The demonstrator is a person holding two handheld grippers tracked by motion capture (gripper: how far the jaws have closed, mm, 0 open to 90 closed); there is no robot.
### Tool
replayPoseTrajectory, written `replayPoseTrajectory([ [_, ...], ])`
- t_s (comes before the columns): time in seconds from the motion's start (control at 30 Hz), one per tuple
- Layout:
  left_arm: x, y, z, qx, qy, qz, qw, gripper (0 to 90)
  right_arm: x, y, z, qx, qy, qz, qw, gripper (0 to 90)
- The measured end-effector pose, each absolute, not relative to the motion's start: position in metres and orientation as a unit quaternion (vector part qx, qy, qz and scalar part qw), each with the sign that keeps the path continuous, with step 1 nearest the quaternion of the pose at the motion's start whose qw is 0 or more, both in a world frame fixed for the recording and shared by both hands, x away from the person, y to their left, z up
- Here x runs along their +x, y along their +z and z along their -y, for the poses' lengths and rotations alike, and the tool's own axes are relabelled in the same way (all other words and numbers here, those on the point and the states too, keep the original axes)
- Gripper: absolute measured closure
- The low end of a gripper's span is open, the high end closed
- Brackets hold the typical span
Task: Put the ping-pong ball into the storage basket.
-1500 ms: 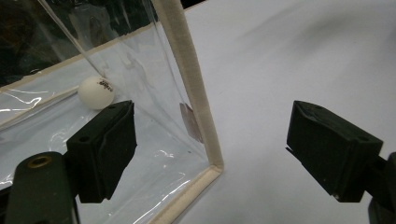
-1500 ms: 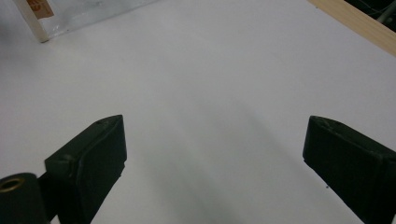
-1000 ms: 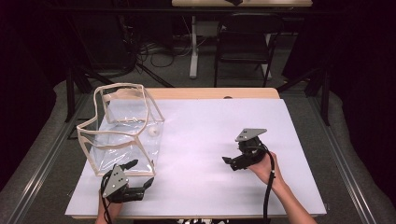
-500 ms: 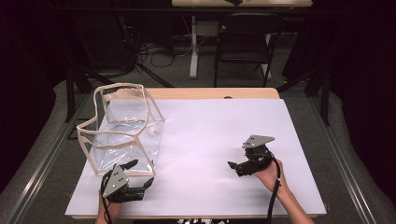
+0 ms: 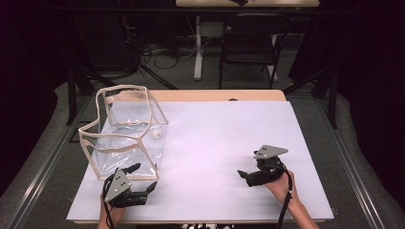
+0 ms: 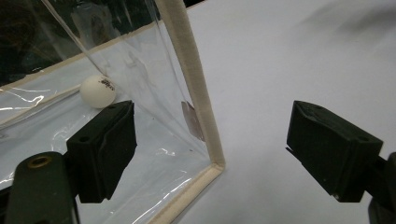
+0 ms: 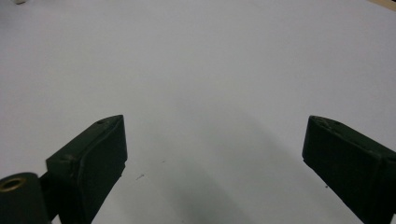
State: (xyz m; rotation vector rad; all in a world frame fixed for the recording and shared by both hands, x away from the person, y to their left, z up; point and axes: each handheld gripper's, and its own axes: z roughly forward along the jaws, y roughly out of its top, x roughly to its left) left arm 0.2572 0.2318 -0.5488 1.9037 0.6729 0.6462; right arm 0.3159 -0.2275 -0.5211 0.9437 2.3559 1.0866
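A clear plastic bag [image 5: 124, 129] with cream trim stands open on the left of the white table [image 5: 219, 129]. Inside it a white ball [image 5: 155, 135] lies against the right wall. My left gripper [image 5: 143, 177] is open at the bag's near right corner. In the left gripper view that trimmed corner edge [image 6: 196, 93] stands between the jaws of my left gripper [image 6: 210, 140], and the ball [image 6: 97, 91] lies behind the plastic. My right gripper [image 5: 246, 175] is open low over bare table at the near right. Nothing lies between the jaws of my right gripper [image 7: 215, 154].
A wooden strip [image 5: 215, 95] runs along the table's far edge. Beyond the table stand a black chair [image 5: 250, 43] and a white table leg [image 5: 197, 47], with cables on the floor. Dark frames flank both sides.
My right gripper has drawn back toward the near edge and a little to the right, staying open. The left gripper, bag and ball have not moved.
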Motion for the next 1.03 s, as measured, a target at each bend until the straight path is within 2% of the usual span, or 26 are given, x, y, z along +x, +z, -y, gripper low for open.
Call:
replayPoseTrajectory([
  [1.03,0.258,-0.549,-0.233,0.786,0.263,-0.282,0.483,16.1,0.289,-0.539,0.25,0.357,0.401,-0.818,0.208,6.6],
])
